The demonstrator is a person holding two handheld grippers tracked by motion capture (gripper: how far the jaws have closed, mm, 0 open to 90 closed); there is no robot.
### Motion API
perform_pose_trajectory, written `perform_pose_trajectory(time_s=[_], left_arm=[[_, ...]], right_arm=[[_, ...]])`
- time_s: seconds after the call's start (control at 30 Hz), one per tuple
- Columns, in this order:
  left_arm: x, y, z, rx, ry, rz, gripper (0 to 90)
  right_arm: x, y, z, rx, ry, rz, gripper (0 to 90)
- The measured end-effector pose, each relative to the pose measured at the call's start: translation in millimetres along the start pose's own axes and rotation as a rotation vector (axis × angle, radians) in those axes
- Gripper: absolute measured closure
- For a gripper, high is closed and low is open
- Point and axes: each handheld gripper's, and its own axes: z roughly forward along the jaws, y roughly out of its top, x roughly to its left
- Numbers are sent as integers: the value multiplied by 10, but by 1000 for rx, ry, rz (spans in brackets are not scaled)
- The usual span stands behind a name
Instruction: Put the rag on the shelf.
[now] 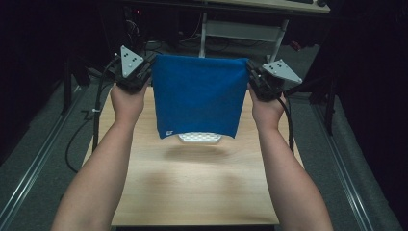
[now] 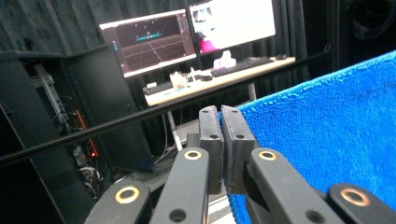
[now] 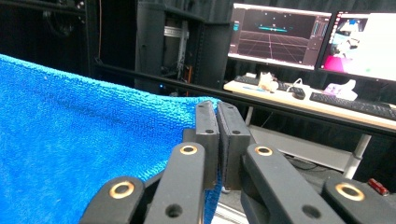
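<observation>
I see a blue towel (image 1: pixel 198 94) hanging flat above the table, top corners pinched, lower edge free, small white tag.

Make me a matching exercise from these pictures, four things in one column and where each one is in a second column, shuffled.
Things:
1. left gripper
2. right gripper
3. blue towel
4. white perforated object

Places:
A. lying on the wooden table, partly hidden behind the towel's lower edge
B. clamped on the towel's top right corner
C. hanging spread between both grippers
D. clamped on the towel's top left corner

Pairs: 1-D, 2-B, 3-C, 4-A
</observation>
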Motion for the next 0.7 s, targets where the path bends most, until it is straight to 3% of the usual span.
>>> perform_pose_trajectory(time_s=[0.1, 0.2, 0.37, 0.7], left_arm=[[33, -59, 98, 28, -9, 6, 882], [36, -97, 165, 27, -10, 15, 882], [70, -212, 285, 45, -20, -12, 882], [-3, -754, 547, 168, -49, -33, 881]], right_arm=[[-41, -35, 112, 25, 1, -18, 886], [-80, -31, 201, 34, -7, -33, 886], [-115, -75, 321, 28, -9, -8, 886], [-142, -451, 582, 140, -6, -18, 886]])
